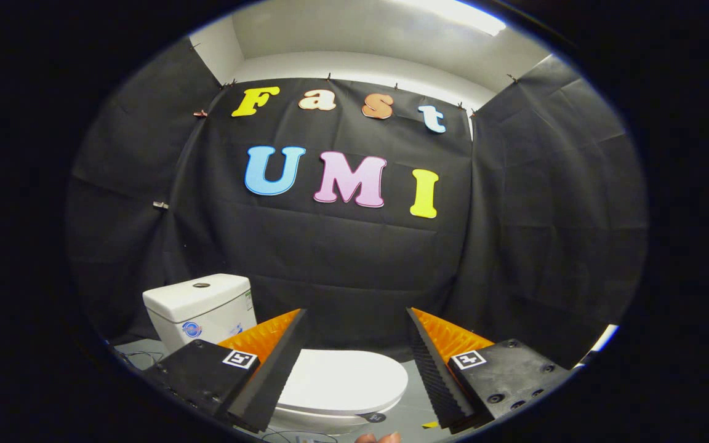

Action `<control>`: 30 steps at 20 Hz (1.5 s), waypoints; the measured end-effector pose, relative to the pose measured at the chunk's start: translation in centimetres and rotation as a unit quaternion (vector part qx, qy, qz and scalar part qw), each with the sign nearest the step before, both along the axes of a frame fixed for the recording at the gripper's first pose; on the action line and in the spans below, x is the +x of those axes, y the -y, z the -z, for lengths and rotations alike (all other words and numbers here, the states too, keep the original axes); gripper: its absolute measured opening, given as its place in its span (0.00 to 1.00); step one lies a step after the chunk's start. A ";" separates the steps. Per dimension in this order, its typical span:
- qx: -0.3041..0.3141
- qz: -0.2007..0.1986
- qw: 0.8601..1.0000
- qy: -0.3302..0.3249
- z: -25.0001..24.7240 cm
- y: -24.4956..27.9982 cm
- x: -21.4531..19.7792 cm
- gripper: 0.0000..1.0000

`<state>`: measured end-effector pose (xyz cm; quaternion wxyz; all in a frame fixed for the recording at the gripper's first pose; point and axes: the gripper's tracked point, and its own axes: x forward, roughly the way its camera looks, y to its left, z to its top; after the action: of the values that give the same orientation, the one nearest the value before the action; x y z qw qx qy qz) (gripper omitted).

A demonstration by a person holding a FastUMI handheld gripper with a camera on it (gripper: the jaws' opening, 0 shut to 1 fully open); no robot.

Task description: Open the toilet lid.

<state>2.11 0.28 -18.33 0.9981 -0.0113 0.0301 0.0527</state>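
Note:
A white toilet stands on the floor below me, its lid [342,381] lying flat and closed over the bowl. Its white tank [199,307] rises behind the left finger, with a round flush button on top. My gripper [354,317] hangs above the lid, open, with a wide gap between its two fingers and nothing held. The lid shows in the gap and partly under the left finger [268,369]. The right finger [437,369] stands off to the right of the lid.
Black cloth walls close the booth behind and on both sides. Grey floor [416,400] shows right of the bowl. A thin cable [139,355] lies on the floor left of the tank. A person's fingertips [379,438] peek in at the bottom.

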 end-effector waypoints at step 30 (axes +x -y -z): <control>0.481 0.037 0.792 -0.374 36.4 12.5 4.0 0.98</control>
<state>6.10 -12.20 -54.72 0.7868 0.4919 0.3720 0.0236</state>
